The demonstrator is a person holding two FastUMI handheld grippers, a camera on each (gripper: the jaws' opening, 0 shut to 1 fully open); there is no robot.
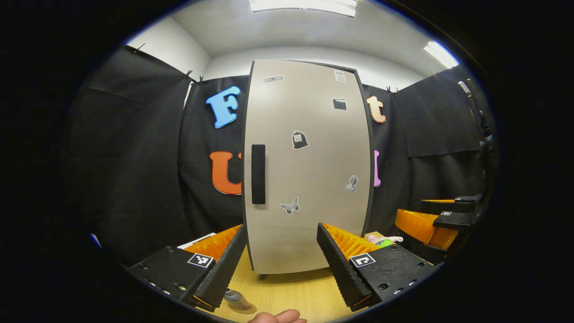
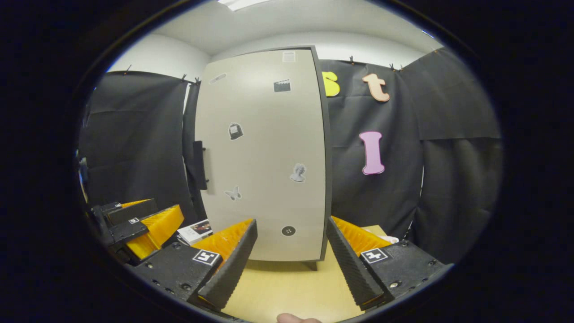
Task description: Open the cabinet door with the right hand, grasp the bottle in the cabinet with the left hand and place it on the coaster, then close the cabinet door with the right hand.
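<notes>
The tall grey cabinet [image 1: 309, 170] stands on the wooden table with its door shut, which hides the inside. A black vertical handle [image 1: 258, 174] sits on the door's left edge; in the right gripper view the handle [image 2: 198, 165] is seen edge-on. My left gripper [image 1: 281, 229] is open and empty, facing the door's lower half. My right gripper [image 2: 291, 222] is also open and empty, in front of the door's lower right part. A round brownish coaster [image 1: 244, 307] lies on the table by my left gripper's left finger, with a small grey object at its edge.
The right gripper [image 1: 441, 222] appears far right in the left gripper view, the left gripper [image 2: 134, 220] far left in the right gripper view. A printed card [image 2: 195, 229] lies left of the cabinet, pink and green items [image 1: 383, 241] to its right. The wooden table [image 2: 287, 287] extends in front.
</notes>
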